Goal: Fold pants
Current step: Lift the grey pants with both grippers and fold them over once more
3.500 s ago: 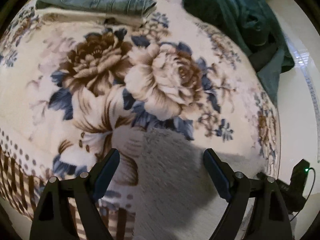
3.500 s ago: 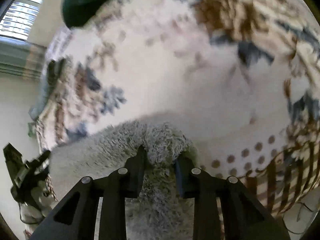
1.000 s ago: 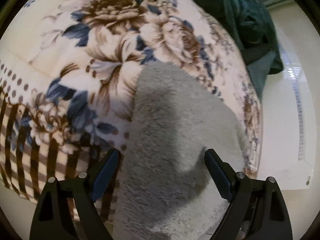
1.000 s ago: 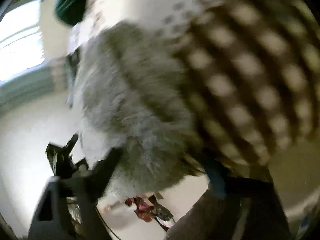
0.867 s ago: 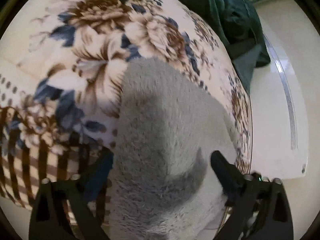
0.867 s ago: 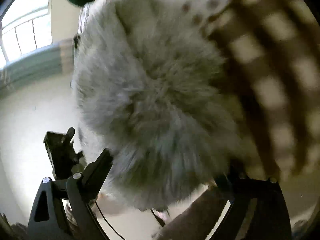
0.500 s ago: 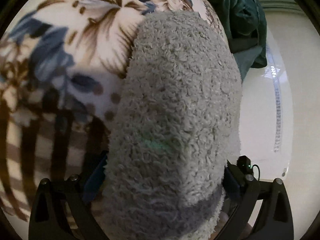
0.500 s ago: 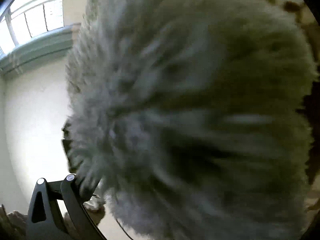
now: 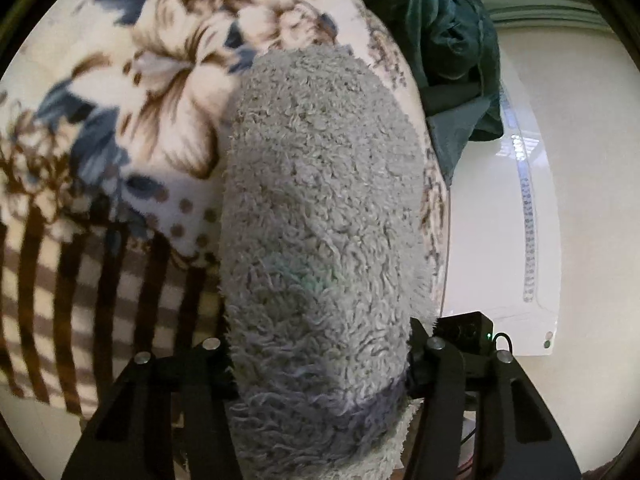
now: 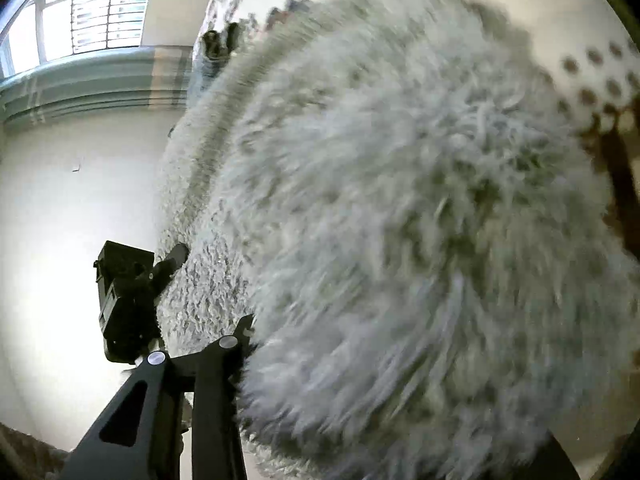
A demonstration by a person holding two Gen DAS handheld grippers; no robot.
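Observation:
The grey fleece pants point(image 9: 320, 208) lie folded in a thick bundle at the edge of a floral blanket point(image 9: 152, 92). My left gripper point(image 9: 320, 360) straddles the bundle's near end, its fingers pressed against both sides of the thick fabric. In the right wrist view the same grey pants point(image 10: 420, 240) fill most of the frame, blurred and very close. My right gripper point(image 10: 360, 360) has the bundle between its jaws; only its left finger point(image 10: 224, 360) shows, the right one is hidden by fleece. The left gripper's body point(image 10: 124, 300) shows at the pants' far side.
A dark green garment pile point(image 9: 448, 40) lies at the blanket's far right corner. The white floor point(image 9: 560, 200) lies to the right of the bed edge. A window point(image 10: 88, 20) is up at the left in the right wrist view.
Both grippers have moved in onto the folded pants from either side. The left jaws have narrowed against the bundle. The right gripper let go of the pants' edge and now has the bundle inside its jaws.

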